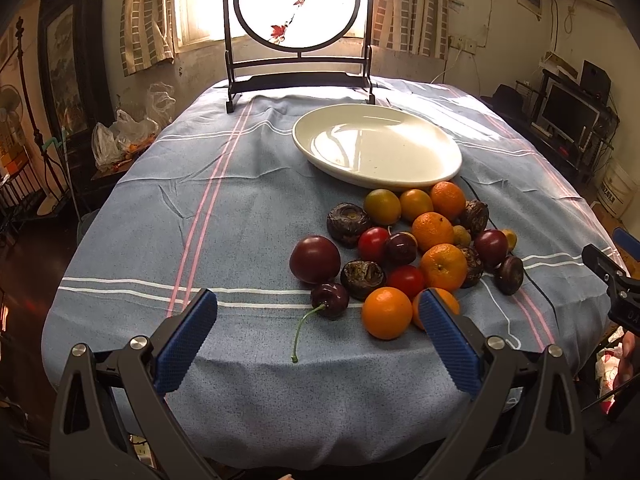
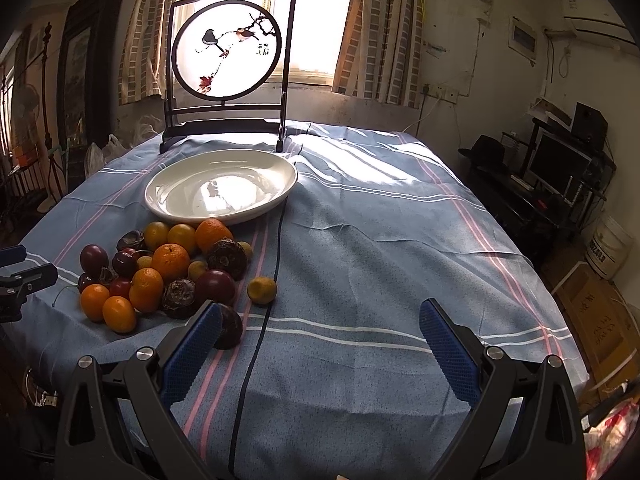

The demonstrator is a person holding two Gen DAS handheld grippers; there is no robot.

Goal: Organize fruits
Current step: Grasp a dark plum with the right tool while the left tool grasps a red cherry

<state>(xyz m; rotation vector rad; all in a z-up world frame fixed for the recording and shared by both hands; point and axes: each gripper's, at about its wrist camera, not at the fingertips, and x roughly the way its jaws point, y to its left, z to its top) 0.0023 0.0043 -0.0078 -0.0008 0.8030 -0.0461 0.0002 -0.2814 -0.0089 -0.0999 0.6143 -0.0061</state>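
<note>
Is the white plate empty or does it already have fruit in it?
Empty: the white plate shows only bare glaze; the fruit pile lies on the cloth.

The tablecloth (image 1: pixel 248 208) was blue with white and pink stripes. The plate (image 1: pixel 376 144) was white. The oranges (image 1: pixel 387 313) were bright orange, and the plum (image 1: pixel 315 259) was dark red. The gripper pads (image 2: pixel 191 350) were blue and bumpy.

We see bare worktop (image 2: pixel 380 248) right of the fruit heap (image 2: pixel 168 272); the plate (image 2: pixel 220 192) and standing screen (image 2: pixel 232 60) block beyond
</note>
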